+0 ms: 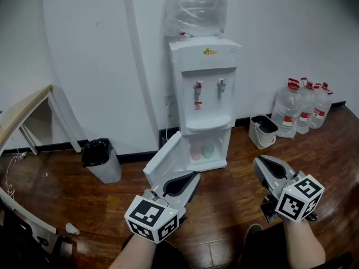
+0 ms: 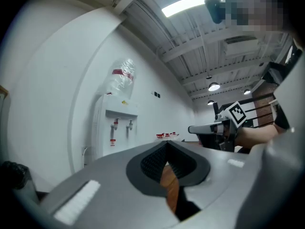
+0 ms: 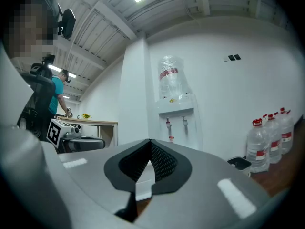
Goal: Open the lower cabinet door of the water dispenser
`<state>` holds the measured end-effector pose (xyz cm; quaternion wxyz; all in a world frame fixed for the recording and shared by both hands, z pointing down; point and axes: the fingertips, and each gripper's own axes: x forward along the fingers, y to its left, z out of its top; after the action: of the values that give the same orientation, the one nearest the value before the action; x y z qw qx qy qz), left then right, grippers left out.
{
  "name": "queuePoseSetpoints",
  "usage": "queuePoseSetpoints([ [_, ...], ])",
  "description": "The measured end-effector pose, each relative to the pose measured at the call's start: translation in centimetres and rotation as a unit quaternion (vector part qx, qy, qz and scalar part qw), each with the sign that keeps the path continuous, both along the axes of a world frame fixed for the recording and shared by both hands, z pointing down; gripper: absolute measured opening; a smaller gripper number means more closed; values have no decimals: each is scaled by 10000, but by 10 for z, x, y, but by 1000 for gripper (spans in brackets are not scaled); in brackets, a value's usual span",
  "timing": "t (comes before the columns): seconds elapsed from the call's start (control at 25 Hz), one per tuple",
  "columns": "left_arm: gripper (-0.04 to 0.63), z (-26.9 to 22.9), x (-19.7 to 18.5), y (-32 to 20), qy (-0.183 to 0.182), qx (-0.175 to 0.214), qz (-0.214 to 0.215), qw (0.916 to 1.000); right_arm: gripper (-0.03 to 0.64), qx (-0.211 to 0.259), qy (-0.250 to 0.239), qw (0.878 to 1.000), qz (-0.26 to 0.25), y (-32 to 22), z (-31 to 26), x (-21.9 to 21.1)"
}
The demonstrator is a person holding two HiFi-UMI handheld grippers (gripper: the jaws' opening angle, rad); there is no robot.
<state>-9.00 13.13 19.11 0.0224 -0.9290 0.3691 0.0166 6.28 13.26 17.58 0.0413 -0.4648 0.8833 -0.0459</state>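
The white water dispenser (image 1: 205, 94) stands against the wall with a bottle on top. Its lower cabinet door (image 1: 164, 162) hangs swung open to the left, and the compartment (image 1: 202, 150) behind it shows two pale cups. My left gripper (image 1: 188, 178) hovers just in front of the door's lower edge, jaws slightly apart, open and holding nothing. My right gripper (image 1: 262, 164) is held to the right of the dispenser, shut and empty. In the left gripper view the dispenser (image 2: 119, 123) lies ahead to the left of that gripper (image 2: 167, 144). The right gripper (image 3: 150, 142) faces the dispenser (image 3: 176, 113).
A bin lined with a black bag (image 1: 101, 160) stands left of the open door. A white bin (image 1: 262, 131) and several large water bottles (image 1: 305, 105) sit at the right wall. A wooden table (image 1: 22, 114) stands at far left, with a small cup (image 1: 71, 228) on the floor.
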Motion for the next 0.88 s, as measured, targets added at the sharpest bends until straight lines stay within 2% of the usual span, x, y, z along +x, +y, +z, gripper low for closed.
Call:
queuePoseSetpoints([
  [0.16,147,7,4,-20,73,-198,3,9998,2,201,68,9996,168,-3,-6,11],
  [0.28,147,17,11,-26,-89,-299,-7,9995,2,11,19,9995,305,-15,12,23],
  [0.36,147,18,12,-32,-96,-350,-73,9993,2,-14,-37,9998,197,-23,9,20],
  [0.52,147,17,10,-45,-15,-272,-206,9994,2,156,164,9997,105,-44,8,19],
  [0.68,147,22,8,-54,-14,-274,-447,9986,2,7,97,9999,34,-66,22,23],
  [0.88,147,21,1,-71,-79,-272,-765,9967,2,121,242,9989,-372,-90,21,15],
])
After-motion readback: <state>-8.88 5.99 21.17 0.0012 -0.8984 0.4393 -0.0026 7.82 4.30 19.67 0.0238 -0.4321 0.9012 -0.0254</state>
